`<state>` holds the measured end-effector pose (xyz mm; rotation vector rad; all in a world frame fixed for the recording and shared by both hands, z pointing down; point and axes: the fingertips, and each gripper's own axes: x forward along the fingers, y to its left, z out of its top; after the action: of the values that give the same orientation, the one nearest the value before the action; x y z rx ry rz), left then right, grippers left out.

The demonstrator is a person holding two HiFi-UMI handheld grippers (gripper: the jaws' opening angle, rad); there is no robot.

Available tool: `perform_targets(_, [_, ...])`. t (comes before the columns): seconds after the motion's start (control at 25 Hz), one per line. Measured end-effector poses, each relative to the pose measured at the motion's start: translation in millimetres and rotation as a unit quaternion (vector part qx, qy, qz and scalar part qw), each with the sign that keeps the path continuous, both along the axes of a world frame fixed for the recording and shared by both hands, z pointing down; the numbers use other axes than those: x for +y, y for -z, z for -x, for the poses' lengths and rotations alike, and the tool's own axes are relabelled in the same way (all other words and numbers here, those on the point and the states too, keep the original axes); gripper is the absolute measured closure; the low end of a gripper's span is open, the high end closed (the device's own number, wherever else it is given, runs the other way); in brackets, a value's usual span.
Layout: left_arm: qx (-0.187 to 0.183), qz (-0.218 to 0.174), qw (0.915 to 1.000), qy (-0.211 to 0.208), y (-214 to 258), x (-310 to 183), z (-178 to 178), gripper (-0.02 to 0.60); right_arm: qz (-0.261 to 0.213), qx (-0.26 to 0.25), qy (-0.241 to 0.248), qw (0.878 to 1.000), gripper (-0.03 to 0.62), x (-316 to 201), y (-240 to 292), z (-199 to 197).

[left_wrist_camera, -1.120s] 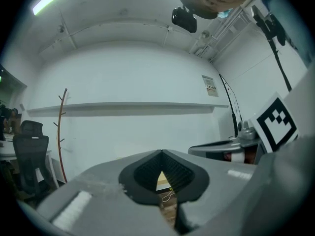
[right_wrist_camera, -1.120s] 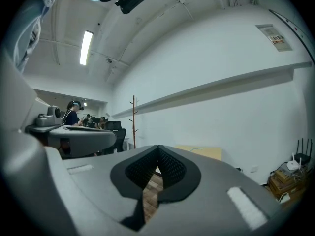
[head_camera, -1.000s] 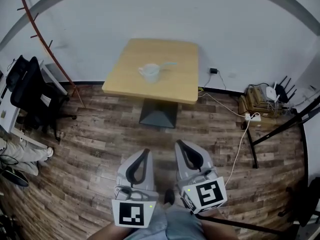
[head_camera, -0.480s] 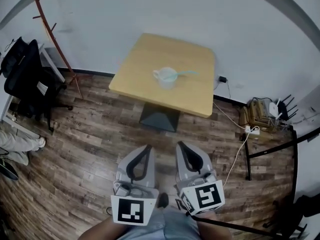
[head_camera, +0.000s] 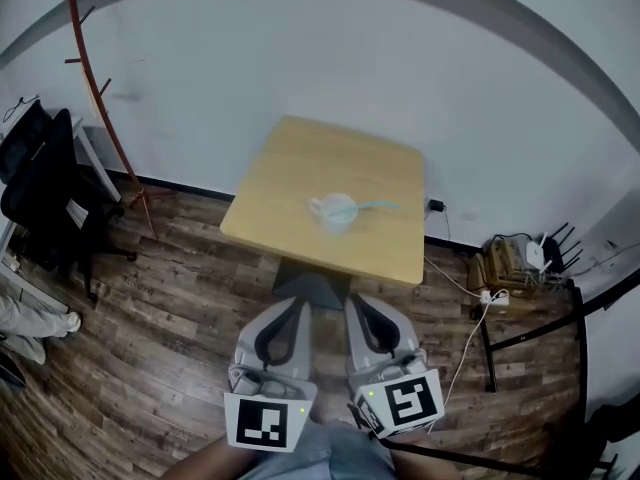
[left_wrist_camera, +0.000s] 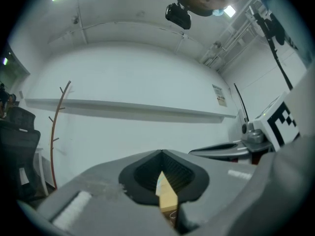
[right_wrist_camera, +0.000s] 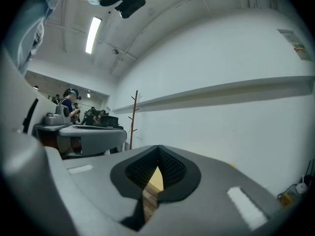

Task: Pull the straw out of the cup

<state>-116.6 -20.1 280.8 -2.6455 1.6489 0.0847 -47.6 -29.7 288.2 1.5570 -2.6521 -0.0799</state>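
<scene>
A white cup (head_camera: 337,213) stands near the middle of a square wooden table (head_camera: 300,158) in the head view. A pale blue straw (head_camera: 378,206) leans out of it to the right. Both grippers are held low and close together, well short of the table's near edge. My left gripper (head_camera: 293,303) and right gripper (head_camera: 357,300) point level toward the table, jaws closed tip to tip with nothing between them. In the left gripper view the left gripper (left_wrist_camera: 161,152) shows only a sliver of tabletop through its slot. The right gripper (right_wrist_camera: 158,146) looks the same in its own view.
The table's dark pedestal base (head_camera: 310,286) sits on wood-plank floor just ahead of the grippers. A red-brown coat rack (head_camera: 100,98) and a black chair (head_camera: 45,183) stand at the left. Cables and a router box (head_camera: 505,263) and a black metal frame (head_camera: 520,328) lie at the right.
The table and cup have come closer. The grippers now reach almost to the pedestal base. Both stay closed and side by side.
</scene>
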Motion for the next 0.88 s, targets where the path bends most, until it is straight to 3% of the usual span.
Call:
perform_targets(0.48, [0.002,0.029,0.9982,-0.053,-22.2,-44.3,-22.5,0.563,0.012,-0.006,-0.069,0.998,0.586,-30.6,-12.8,-31.5])
perform_targets(0.88, [-0.035,0.084,0.9937,-0.066,-57.8,-80.0,-58.2,0.563,0.051,-0.03,-0.087,0.994,0.586,-68.1,-42.6,-74.4])
